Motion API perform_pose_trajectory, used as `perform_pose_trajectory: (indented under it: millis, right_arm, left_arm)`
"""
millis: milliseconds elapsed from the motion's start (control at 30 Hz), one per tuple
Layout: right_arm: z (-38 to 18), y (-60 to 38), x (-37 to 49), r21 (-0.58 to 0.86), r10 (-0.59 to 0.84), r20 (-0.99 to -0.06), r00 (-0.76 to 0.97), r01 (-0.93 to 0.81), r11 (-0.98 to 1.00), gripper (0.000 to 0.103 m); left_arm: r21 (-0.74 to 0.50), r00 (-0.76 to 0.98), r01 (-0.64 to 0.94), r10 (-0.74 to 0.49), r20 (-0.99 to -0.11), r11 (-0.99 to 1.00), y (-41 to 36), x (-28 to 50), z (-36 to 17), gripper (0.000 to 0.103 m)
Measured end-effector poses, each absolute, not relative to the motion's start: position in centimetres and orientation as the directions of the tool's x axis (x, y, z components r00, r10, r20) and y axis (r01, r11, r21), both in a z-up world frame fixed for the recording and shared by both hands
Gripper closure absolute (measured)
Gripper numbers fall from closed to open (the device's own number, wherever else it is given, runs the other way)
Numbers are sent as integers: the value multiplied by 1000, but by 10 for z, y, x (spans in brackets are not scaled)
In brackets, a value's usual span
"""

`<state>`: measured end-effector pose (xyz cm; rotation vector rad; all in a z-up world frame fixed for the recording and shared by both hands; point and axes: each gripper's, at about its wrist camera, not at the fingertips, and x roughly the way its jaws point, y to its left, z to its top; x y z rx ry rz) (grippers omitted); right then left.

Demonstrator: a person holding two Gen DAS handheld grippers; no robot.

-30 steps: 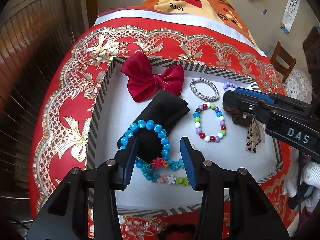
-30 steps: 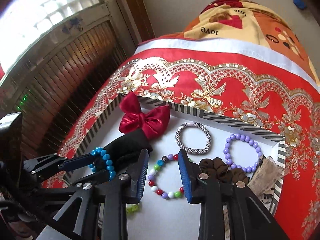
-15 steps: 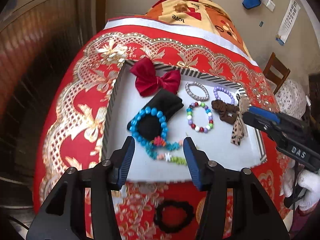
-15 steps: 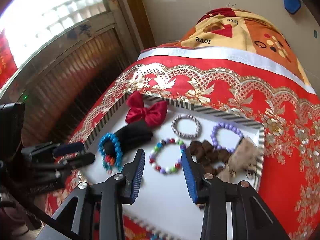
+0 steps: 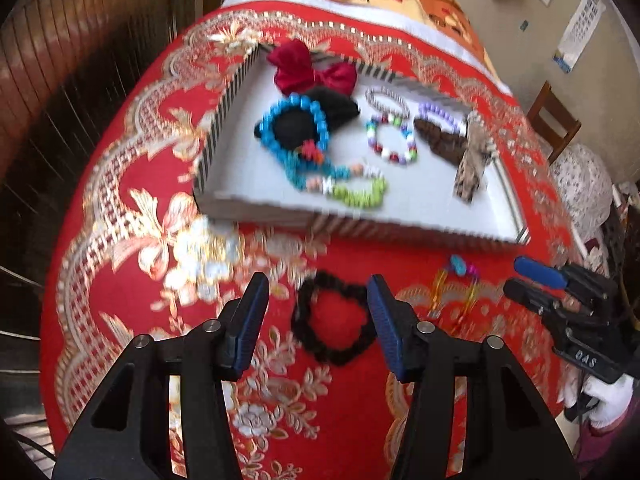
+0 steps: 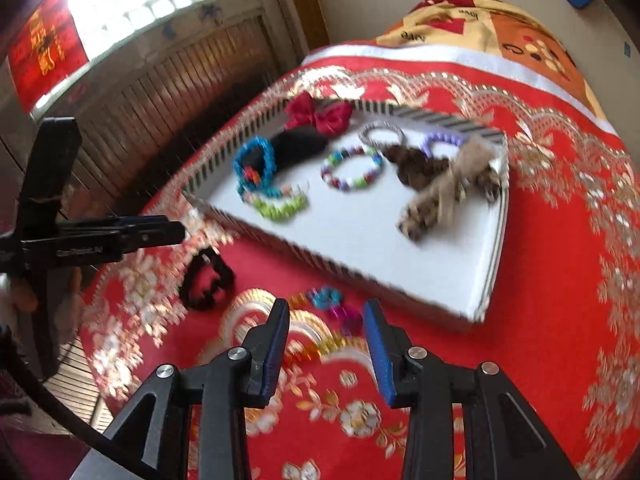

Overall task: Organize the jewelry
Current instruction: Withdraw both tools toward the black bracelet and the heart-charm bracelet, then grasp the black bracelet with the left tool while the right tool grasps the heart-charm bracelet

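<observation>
On the red cloth point(image 5: 120, 264), near the white tray point(image 5: 400, 204), we see our left gripper point(image 5: 318, 312) half open and empty around the black hair tie point(image 5: 304, 336); our right gripper point(image 6: 326, 340) gapes over colorful clips point(image 6: 328, 304).

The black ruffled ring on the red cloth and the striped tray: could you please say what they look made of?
The black ruffled ring looks like soft matte fabric, probably a scrunchie, given its crinkled outline. The striped tray looks like matte white card, with thin flat walls; blur leaves that uncertain.
</observation>
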<state>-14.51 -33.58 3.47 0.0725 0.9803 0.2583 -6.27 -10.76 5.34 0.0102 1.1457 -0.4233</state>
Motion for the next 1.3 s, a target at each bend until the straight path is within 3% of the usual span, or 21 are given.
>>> perform_pose_trajectory:
  millis: [600,667,700,800,833,967,1300]
  right_arm:
    - [-3,-331,-122,115,195,-825,530,-180,977,67]
    - [-3,-330,-123,112,195,-820,538,-183,977,75]
    - [-4,-330,-123,112,195,-819,540,-183,977,77]
    - [-4,-332,-122,140,216,-816,537,-179,974,83]
    - [-4,-333,-123,154,225,-814,535,-175,972,83]
    - [5,-340,-129,227,276,-793,544,-157,961,83]
    - [59,-344,-151,251,315,-730,606,-191,949,83]
  left_arm:
    - [-124,360,321,-242,-901,939,-112,-61,21,52]
    - [-119,369,321,-240,-898,940,-113,-61,21,53]
    - [-124,372,325,-247,-895,938,-114,-61,21,54]
    - [-121,383,331,-251,-889,936,-116,-59,19,86]
    - [-136,373,331,-262,-890,934,-116,-58,19,91]
    - [-225,331,302,-323,-887,926,-109,-57,21,95]
    - [-246,381,318,-361,-851,916,-104,-69,61,96]
